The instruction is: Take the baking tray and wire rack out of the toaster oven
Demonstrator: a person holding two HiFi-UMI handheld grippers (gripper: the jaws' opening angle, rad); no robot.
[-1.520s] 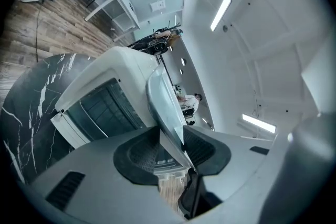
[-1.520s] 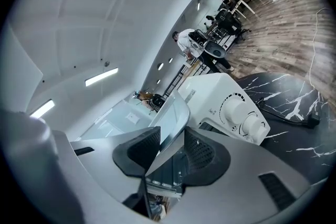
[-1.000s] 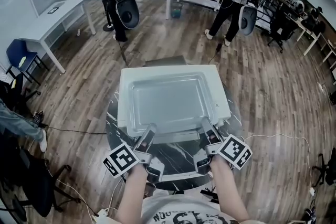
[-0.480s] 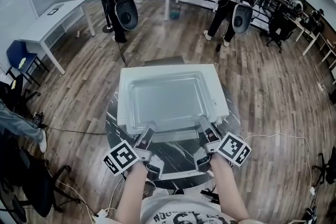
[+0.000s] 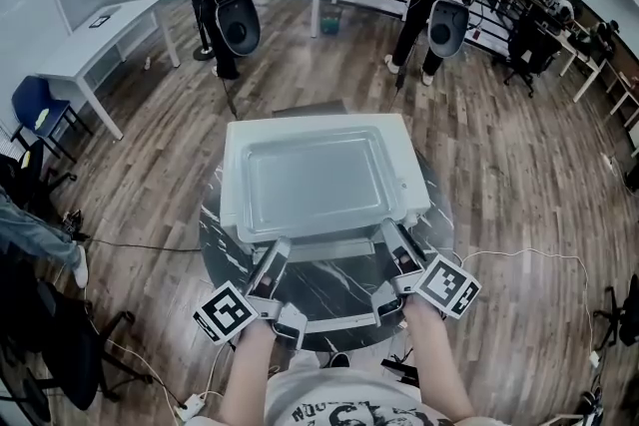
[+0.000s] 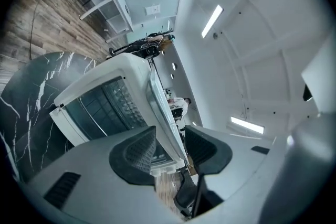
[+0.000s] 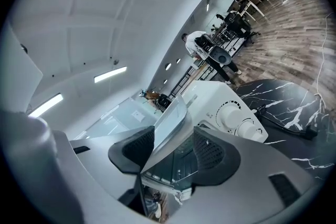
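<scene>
A round dark marble bench (image 5: 215, 224) carries a white toaster oven (image 5: 232, 177), with open wooden floor (image 5: 519, 175) on every side and standing people well away at the far end. The silver baking tray (image 5: 315, 180) lies flat on the oven's top, outside it, and fills most of that top inside a white border.

Both bare forearms reach forward from below, side by side, each claw pointing about level at the tray's near rim. The left claw (image 5: 272, 257) straddles the rim's left end. Its jaws have just been opening, and the left gripper view shows the thin tray edge (image 6: 157, 97) running between spread pads (image 6: 135, 150), clear of the right one. The right claw (image 5: 393, 238) straddles the right end. Its jaws have also just been opening and stand wide, the tray edge (image 7: 170, 118) between them, unpinched. Below the rim is the oven's dark glass door (image 6: 100, 107). Two control knobs (image 7: 231, 113) sit just beside the right claw.
</scene>
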